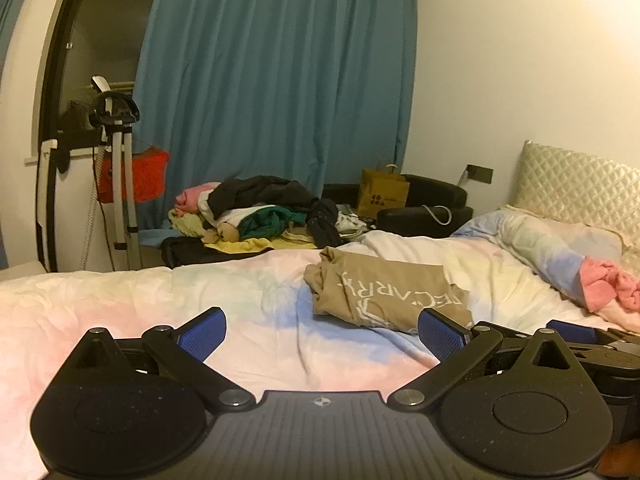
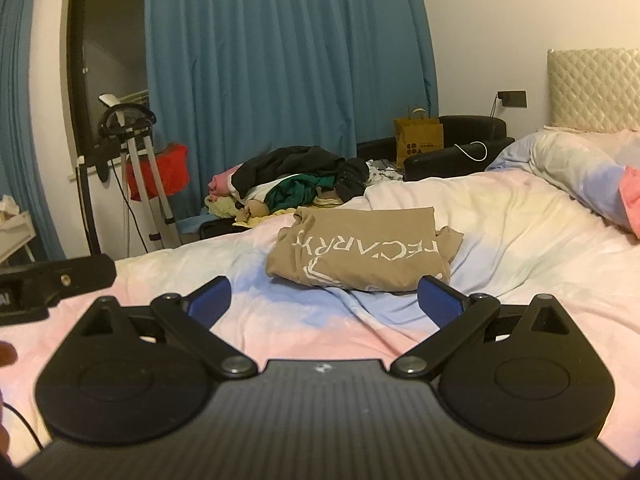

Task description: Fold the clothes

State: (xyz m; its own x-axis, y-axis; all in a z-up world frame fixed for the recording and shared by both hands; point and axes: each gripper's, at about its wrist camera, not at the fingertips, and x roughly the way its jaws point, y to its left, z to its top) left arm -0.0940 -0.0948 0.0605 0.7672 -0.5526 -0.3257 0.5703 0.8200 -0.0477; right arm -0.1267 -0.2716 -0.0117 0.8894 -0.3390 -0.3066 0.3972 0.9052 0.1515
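Observation:
A tan shirt with white lettering (image 1: 380, 292) (image 2: 364, 254) lies folded on the pastel bedspread (image 1: 240, 300) (image 2: 500, 248). My left gripper (image 1: 322, 338) hovers open over the bed, short of the shirt, which lies ahead and to the right; nothing is between its blue pads. My right gripper (image 2: 324, 302) is open too, low over the bedspread just in front of the shirt's near edge. A pile of mixed unfolded clothes (image 1: 260, 212) (image 2: 292, 178) sits beyond the far side of the bed.
A pink garment (image 1: 608, 286) lies on the rumpled duvet at right near the quilted headboard (image 1: 580, 184). Blue curtains, a white stand (image 1: 120, 184), a yellow paper bag (image 1: 382, 194) and black seating stand behind. The left gripper's body (image 2: 52, 280) shows at the right view's left edge.

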